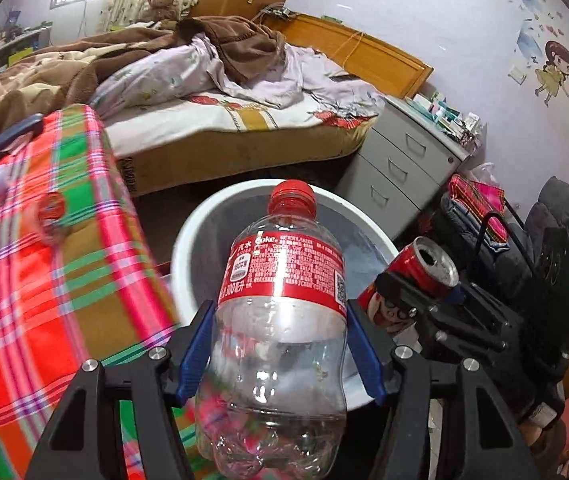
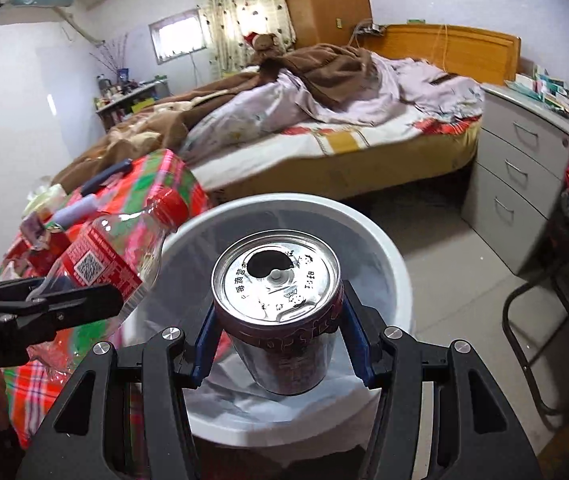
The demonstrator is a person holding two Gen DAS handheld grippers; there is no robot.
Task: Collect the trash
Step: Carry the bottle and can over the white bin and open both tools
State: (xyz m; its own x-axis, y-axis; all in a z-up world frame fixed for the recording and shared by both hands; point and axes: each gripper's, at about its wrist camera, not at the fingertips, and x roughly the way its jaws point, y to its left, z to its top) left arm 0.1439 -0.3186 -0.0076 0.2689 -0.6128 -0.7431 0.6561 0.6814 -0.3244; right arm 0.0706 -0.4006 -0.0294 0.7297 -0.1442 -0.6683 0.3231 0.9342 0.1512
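Plaid cloth (image 1: 44, 272), red and green, is covering the table at your far left, with a few small items sitting on it (too blurred to identify). Your left gripper (image 1: 280, 344) is clamping a clear plastic bottle (image 1: 280, 320) by its lower body, blue pads (image 1: 194, 350) pressing on both sides; the red cap is pointing away from you, over the near rim of the white bin (image 1: 182, 248). The bin is standing on the floor between the table and a grey drawer unit (image 1: 404, 160), an unmade bed (image 2: 324, 140) lying behind it.

Further right, your right gripper (image 2: 280, 344) is gripping a red drink can (image 2: 280, 312) around its sides, opened top facing the camera. You are holding the can above the bin's liner (image 2: 220, 392), just beside the bottle, the two not touching. Right of the bin, a metal chair frame (image 2: 524, 320) is standing on bare floor.
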